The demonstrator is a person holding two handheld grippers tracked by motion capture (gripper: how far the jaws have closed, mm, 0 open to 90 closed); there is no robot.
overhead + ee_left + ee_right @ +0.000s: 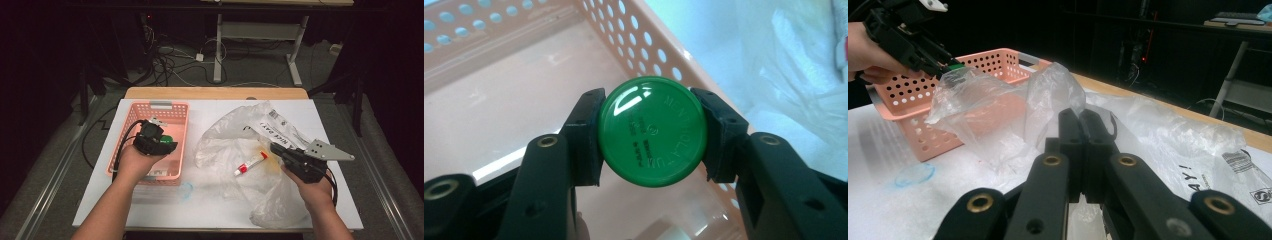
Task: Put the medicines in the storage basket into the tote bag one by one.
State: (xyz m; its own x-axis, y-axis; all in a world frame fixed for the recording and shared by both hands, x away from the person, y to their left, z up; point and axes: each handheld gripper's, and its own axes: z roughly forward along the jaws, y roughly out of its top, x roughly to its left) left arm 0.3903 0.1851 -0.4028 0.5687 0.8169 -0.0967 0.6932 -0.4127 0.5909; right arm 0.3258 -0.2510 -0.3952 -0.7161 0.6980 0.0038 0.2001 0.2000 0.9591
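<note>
From above, the left gripper [159, 141] pinches a green round tin [167, 139] over the pink basket [131, 131]; a red-and-white tube [251, 163] lies slantwise in the plastic bag [225, 140].

The left gripper view shows the tin's flat lid facing the camera, its embossed lettering unreadable.

In the right gripper view, the right gripper [1081, 131] is pressed together on bag film.

White table [150, 210] bears pink basket [131, 122], plastic bag [225, 140].

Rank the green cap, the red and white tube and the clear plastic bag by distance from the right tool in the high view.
1. Clear plastic bag, pinched in the right tool.
2. Red and white tube, just left of it.
3. Green cap, far left, over the pink basket.
</note>
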